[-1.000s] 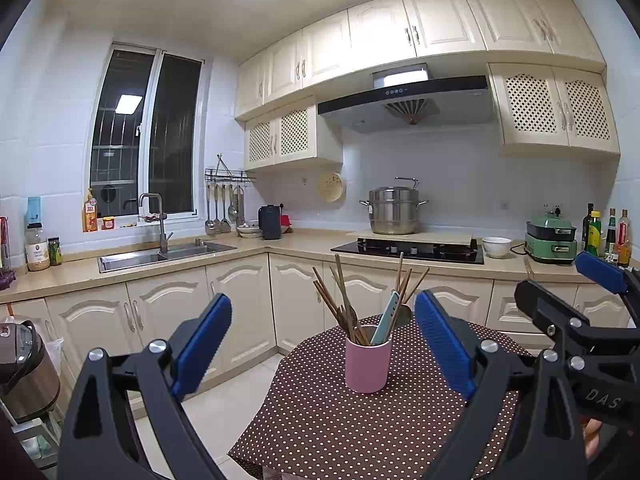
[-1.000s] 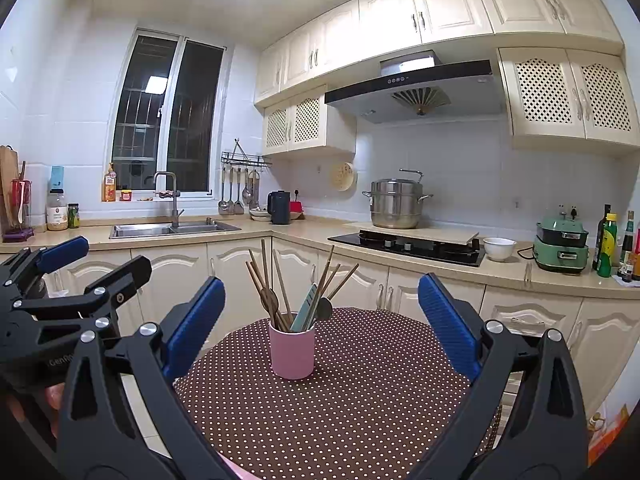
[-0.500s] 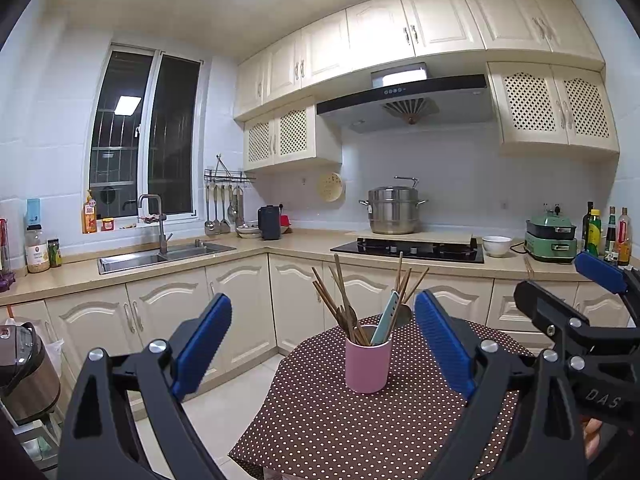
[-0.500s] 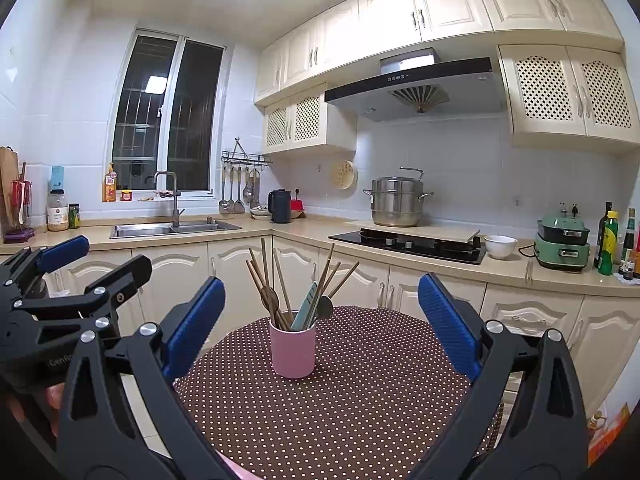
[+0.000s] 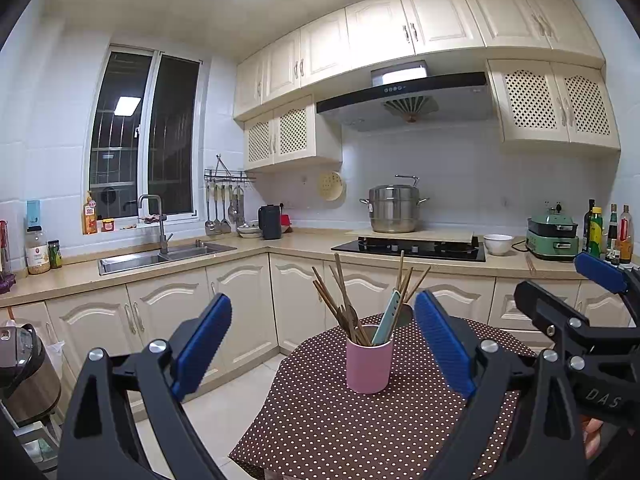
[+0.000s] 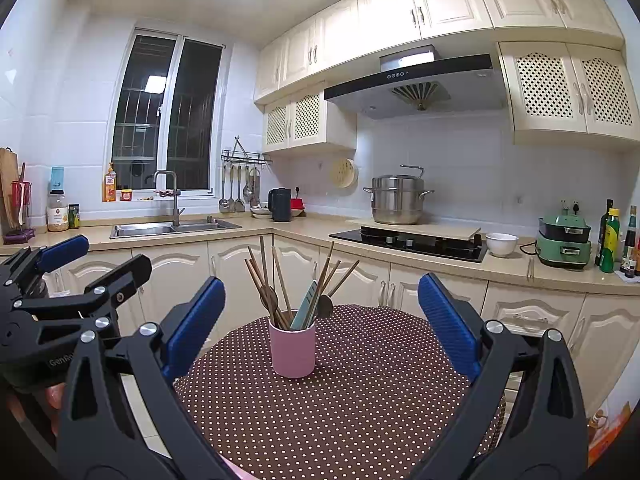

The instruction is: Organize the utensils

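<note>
"DAS" reads on the right gripper (image 5: 600, 360) at lower right; both it and the left gripper (image 5: 322, 344) gape, released; the pink cup (image 5: 369, 365) of chopsticks (image 5: 340, 300) stands centre-frame, beyond the fingertips, on the dotted table (image 5: 360, 432).

Readable text: "DAS" in pale letters on the black body of the right gripper (image 5: 602, 280), seen at the right edge of the left wrist view. "GenRo", cut off, on the black body of the left gripper (image 6: 104, 256), at the left edge of the right wrist view. Bottle and jar labels too small to read.
</note>
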`<state>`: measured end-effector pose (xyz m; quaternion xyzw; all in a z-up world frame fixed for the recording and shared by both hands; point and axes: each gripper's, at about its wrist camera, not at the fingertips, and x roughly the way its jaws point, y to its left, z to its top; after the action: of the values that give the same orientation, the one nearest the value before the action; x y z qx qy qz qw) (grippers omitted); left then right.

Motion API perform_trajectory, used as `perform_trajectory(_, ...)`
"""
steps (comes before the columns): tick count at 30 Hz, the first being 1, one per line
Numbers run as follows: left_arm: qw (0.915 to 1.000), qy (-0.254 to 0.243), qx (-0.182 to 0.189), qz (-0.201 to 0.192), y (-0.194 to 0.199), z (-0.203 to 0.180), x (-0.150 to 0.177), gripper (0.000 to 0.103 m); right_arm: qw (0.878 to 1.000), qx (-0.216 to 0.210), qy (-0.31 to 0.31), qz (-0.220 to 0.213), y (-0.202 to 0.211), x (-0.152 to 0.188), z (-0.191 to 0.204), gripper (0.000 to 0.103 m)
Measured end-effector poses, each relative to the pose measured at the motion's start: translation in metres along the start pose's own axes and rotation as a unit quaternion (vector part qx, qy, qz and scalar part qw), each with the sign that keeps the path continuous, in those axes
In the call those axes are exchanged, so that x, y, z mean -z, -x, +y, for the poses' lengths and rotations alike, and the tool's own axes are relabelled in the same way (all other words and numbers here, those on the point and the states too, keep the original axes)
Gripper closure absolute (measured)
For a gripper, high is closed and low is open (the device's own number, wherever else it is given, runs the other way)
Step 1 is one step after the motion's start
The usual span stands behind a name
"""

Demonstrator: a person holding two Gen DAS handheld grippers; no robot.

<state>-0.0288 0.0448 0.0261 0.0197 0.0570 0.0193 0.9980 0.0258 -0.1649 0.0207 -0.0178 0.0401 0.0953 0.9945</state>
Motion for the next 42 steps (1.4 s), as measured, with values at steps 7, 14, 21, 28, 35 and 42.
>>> perform_trajectory(7, 1.0, -0.001, 0.0, 0.002, -0.002, 0.001, 0.002, 0.012, 1.0, 0.001, -0.001, 0.001, -0.001, 0.001, 0.0, 0.008)
perform_trajectory(14, 1.0, -0.002, 0.001, 0.003, -0.004, 0.003, 0.003, 0.012, 1.0, 0.001, -0.002, 0.003, -0.003, 0.003, -0.002, 0.008)
perform_trajectory(21, 1.0, -0.005, 0.0, 0.003, -0.005, 0.003, 0.005, 0.012, 1.0, 0.001, -0.003, 0.004, -0.004, 0.004, -0.001, 0.008)
perform_trajectory(28, 1.0, -0.006, 0.002, 0.004, -0.006, 0.004, 0.005, 0.012, 1.0, 0.001, -0.004, 0.006, -0.005, 0.007, -0.002, 0.008)
perform_trajectory(35, 1.0, -0.007, 0.002, 0.006, -0.008, 0.006, 0.007, 0.012, 1.0, 0.002, -0.006, 0.007, -0.004, 0.009, -0.001, 0.008)
perform_trajectory(42, 0.9999, -0.007, 0.003, 0.007, -0.008, 0.007, 0.007, 0.012, 1.0, 0.002, -0.007, 0.008, -0.004, 0.011, -0.001, 0.008)
